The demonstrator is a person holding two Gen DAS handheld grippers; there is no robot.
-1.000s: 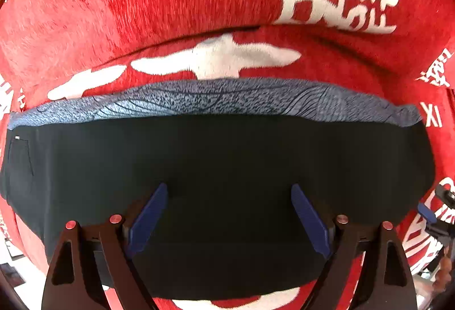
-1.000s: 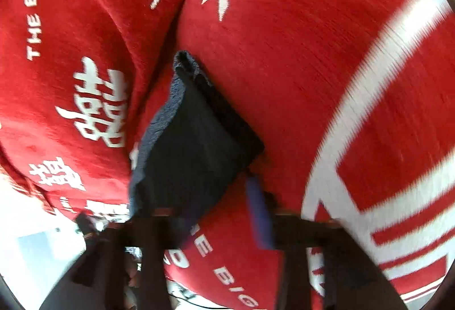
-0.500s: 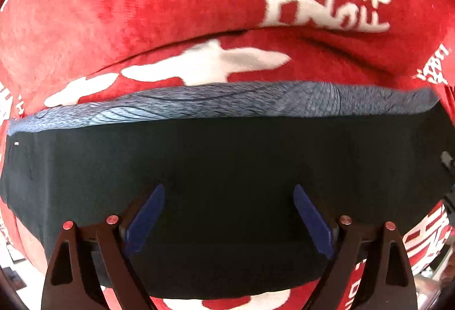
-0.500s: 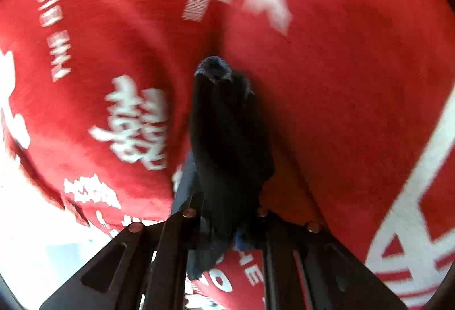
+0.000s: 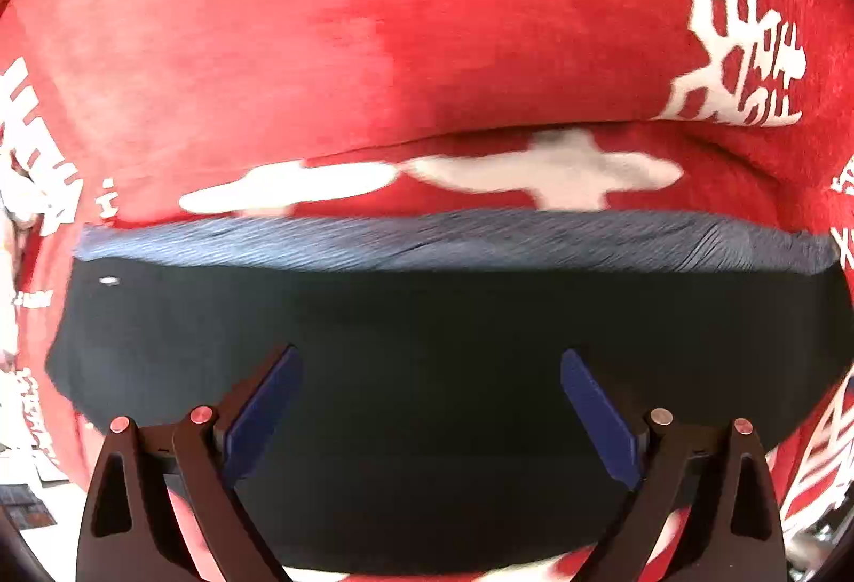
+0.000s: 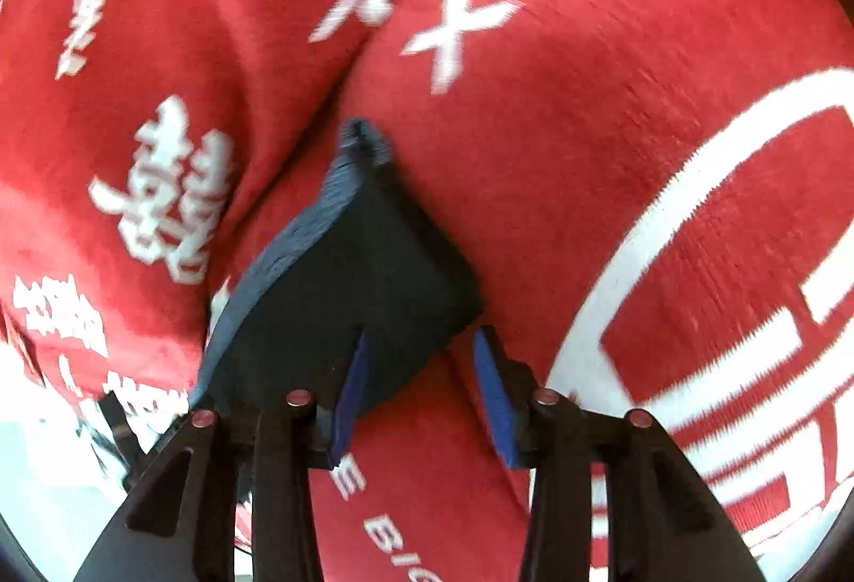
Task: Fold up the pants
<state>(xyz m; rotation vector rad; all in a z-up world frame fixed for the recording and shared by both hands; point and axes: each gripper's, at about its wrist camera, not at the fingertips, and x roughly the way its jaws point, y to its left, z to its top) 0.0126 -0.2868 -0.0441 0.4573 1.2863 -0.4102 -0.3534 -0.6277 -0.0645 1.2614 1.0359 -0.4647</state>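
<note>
The pants (image 5: 427, 368) lie folded into a long dark band across a red blanket (image 5: 373, 48) printed with white characters and letters; what the blanket itself covers cannot be told. In the left wrist view the band runs from side to side, its far edge showing a strip of blue-grey patterned fabric (image 5: 453, 240), with a small white mark near the far left corner. The left gripper (image 5: 429, 414) hangs over the near half of the band, pointing steeply down, its jaws wide and opening further; the blue pads (image 5: 264, 414) stand well apart over the black cloth and pinch none of it. In the right wrist view the same folded pants (image 6: 352, 283) appear end-on as a thick dark stack, the blue-grey layers showing along its left edge, lying in a crease of the red blanket (image 6: 587, 155). The right gripper (image 6: 421, 395) sits at the near corner of that stack with its jaws partly apart and opening. The corner of the stack reaches between the two blue pads (image 6: 493, 400), touching or overlapping the left one, while a gap of red blanket shows beside the right one, so nothing is clamped.
</note>
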